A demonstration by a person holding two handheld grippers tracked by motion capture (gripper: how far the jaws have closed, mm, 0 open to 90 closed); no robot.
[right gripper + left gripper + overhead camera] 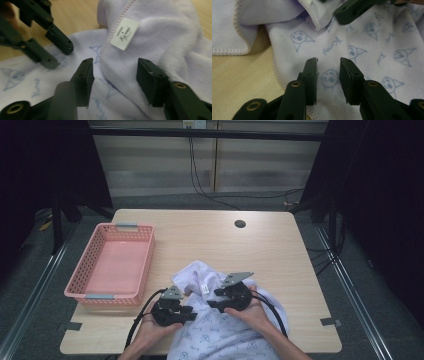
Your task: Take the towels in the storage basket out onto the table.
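Left gripper (328,68) and right gripper (115,72): both parted, gripping nothing.
Each stands over the printed towel (220,330) on the bench (210,240).

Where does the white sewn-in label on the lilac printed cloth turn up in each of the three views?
High view: the label sits at centre, between the two grippers.
Left gripper view: a sliver at the top edge, beside the folded hem; hard to confirm.
Right gripper view: upper centre, on the stitched hem.
Shared landmark: the cloth's blue face print.
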